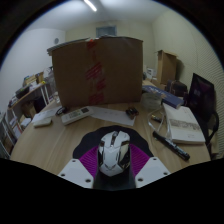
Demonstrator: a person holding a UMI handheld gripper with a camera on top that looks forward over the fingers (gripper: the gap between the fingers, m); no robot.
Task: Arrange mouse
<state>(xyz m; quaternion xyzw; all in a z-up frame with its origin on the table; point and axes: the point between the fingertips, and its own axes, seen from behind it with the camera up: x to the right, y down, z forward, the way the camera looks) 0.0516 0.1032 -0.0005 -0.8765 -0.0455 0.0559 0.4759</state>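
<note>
A white and black mouse (113, 150) sits between my gripper's (113, 158) two fingers, close to the camera. The purple pads (90, 158) press on both of its sides, so the gripper is shut on it. A dark mouse mat (132, 134) lies on the wooden table (60, 140) just beneath and ahead of the mouse. I cannot tell whether the mouse rests on the mat or is lifted off it.
A large cardboard box (97, 70) stands on the table beyond the mat. White papers (85, 115) lie before it. An open notebook (183, 124) and a black pen (170, 145) lie to the right. A bookshelf (25, 105) stands at the left.
</note>
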